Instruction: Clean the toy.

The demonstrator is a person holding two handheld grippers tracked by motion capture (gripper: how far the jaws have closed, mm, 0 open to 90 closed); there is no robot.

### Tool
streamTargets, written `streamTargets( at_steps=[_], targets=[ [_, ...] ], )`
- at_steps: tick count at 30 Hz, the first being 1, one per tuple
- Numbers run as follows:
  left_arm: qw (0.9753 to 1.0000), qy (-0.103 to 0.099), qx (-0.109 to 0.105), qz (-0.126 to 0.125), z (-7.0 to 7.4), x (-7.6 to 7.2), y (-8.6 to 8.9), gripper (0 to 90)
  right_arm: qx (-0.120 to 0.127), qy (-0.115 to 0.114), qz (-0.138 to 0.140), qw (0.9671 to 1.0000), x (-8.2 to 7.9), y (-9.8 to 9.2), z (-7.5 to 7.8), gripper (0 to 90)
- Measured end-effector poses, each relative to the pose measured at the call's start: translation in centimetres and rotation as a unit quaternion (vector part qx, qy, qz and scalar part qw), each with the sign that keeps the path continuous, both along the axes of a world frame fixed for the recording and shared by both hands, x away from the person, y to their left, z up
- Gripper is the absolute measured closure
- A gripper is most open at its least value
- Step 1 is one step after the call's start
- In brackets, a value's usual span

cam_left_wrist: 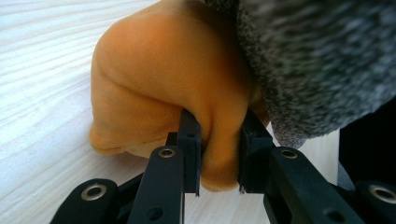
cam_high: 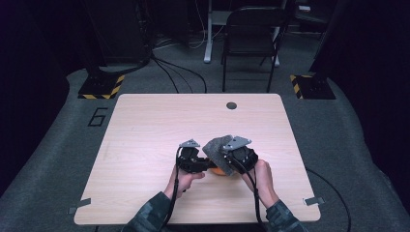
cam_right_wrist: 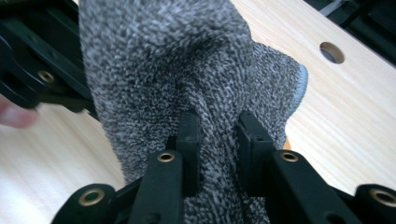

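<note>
High view gives us just a sliver of the orange cloth (cam_high: 220,170) at 6 o'clock on the table (cam_high: 145,125), tucked under both grippers and the grey cloth (cam_high: 216,146). Our left gripper (cam_left_wrist: 219,154) pinches a fold of orange cloth between narrowly parted jaws. Our right gripper (cam_right_wrist: 218,140) clamps the grey cloth, which hides much beyond it.

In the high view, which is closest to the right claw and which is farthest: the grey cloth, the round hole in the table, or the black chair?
1. Grey cloth: pinched in the right claw.
2. Round hole: near the table's far edge.
3. Black chair: on the floor beyond the table.
</note>
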State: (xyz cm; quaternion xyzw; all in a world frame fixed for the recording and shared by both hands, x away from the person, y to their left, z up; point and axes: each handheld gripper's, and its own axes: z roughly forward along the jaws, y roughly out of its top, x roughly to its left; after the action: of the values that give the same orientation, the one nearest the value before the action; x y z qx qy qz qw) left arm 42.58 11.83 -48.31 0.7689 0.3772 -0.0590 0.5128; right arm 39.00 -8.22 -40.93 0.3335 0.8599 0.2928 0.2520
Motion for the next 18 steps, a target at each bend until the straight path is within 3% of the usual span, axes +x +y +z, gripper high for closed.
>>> streamTargets(
  at_steps=[5, 6, 7, 12, 18],
  targets=[
    [1.0, -0.004, 0.003, -0.004, 0.0, -0.1, -0.1, 74.1, 0.008, 0.003, -0.004, 1.0, 0.6, -1.3, -0.1, 73.6],
    [1.0, -0.005, 0.004, -0.004, 0.0, 0.0, -0.1, 74.1, 0.009, 0.014, -0.014, 0.9998, 0.6, -1.5, -0.1, 73.6],
    [1.0, -0.004, 0.004, -0.003, 0.0, 0.0, -0.1, 74.0, 0.01, 0.005, -0.015, 0.9998, 0.8, -1.8, -0.1, 73.5],
    [1.0, -0.004, 0.003, -0.003, 0.0, 0.0, -0.1, 74.1, 0.004, 0.018, -0.037, 0.9991, 1.6, -3.4, -0.5, 73.4],
    [1.0, -0.004, 0.005, -0.004, 0.0, 0.0, -0.2, 74.0, 0.009, 0.038, -0.08, 0.996, 2.9, -5.2, -2.0, 73.4]
  ],
)
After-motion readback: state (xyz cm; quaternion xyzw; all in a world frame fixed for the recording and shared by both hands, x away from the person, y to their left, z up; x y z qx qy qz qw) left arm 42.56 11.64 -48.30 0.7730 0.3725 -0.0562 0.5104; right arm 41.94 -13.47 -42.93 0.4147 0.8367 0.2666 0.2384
